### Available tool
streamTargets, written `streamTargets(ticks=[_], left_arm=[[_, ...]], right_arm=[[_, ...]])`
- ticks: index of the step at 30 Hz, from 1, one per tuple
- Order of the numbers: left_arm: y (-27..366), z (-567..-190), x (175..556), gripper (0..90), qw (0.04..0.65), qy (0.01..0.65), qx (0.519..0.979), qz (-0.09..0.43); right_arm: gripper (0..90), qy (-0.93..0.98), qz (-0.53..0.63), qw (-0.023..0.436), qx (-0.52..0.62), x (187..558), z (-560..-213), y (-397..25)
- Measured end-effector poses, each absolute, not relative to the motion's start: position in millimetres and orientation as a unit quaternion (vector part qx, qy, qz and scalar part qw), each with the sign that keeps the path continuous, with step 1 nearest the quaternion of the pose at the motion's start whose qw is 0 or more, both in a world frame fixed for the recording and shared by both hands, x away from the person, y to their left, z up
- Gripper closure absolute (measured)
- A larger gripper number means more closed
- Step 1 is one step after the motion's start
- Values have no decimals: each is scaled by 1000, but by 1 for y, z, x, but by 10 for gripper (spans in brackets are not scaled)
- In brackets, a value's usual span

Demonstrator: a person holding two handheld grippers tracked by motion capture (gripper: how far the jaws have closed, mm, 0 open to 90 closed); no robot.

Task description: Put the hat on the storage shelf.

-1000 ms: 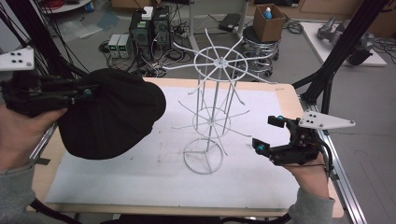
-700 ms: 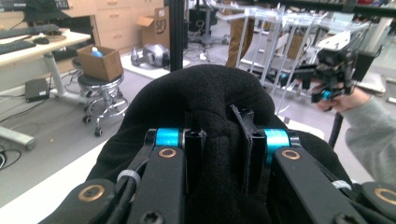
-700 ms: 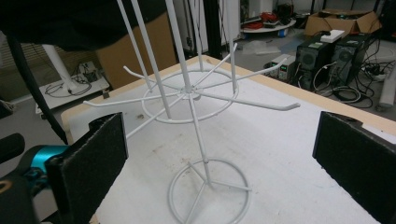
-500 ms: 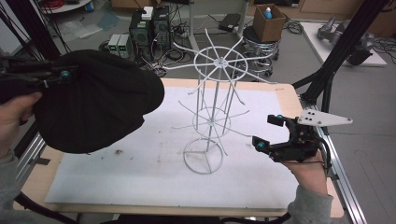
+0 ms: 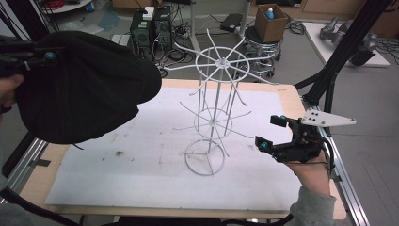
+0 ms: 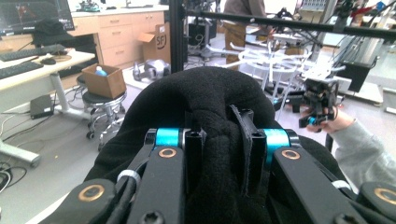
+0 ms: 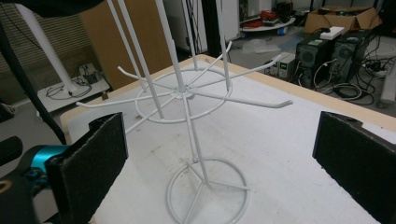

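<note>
A black fleece hat [image 5: 84, 89] hangs in the air at the left, above the table's left edge. My left gripper [image 5: 44, 55] is shut on its rim, and the left gripper view shows the hat [image 6: 205, 98] bunched between the jaws of that left gripper [image 6: 219, 140]. A white wire rack [image 5: 214, 108] with radiating hooks stands upright at the table's middle; the rack [image 7: 187, 116] fills the right gripper view. My right gripper [image 5: 270, 132] is held open, right of the rack's base and clear of it; in its own view the right gripper [image 7: 219, 154] holds nothing.
A white mat [image 5: 155, 165] covers the wooden table [image 5: 291, 101]. Black frame struts [image 5: 334, 66] rise at the right rear. Computer towers [image 5: 150, 28], a stool with a cardboard box [image 5: 270, 21] and cables stand on the floor behind.
The left gripper has lifted the hat higher and slightly leftward, away from the table. The right gripper has barely moved.
</note>
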State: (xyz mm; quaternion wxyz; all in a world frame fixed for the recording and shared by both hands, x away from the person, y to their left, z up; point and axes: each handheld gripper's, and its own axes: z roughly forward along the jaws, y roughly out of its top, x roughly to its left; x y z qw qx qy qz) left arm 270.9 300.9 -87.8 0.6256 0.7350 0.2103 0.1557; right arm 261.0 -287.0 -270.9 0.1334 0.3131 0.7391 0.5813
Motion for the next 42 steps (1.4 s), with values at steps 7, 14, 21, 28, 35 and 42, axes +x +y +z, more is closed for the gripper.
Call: streamTargets(ticks=[7, 14, 21, 28, 35, 42], left_arm=[[301, -65, 268, 762, 634, 202, 728, 165], [297, -46, 266, 762, 641, 195, 722, 173], [293, -32, 264, 762, 643, 185, 722, 179], [292, -18, 259, 762, 654, 177, 713, 183], [282, -8, 255, 762, 659, 166, 710, 185], [267, -3, 258, 762, 667, 154, 707, 178]], right_arm=[[21, 734, 586, 135, 317, 260, -271, -292], [21, 731, 587, 135, 320, 260, -271, -295], [21, 730, 587, 134, 322, 261, -273, -296], [21, 731, 586, 132, 325, 262, -274, -297], [21, 731, 586, 130, 325, 262, -275, -296], [21, 728, 588, 132, 325, 262, -275, -298]])
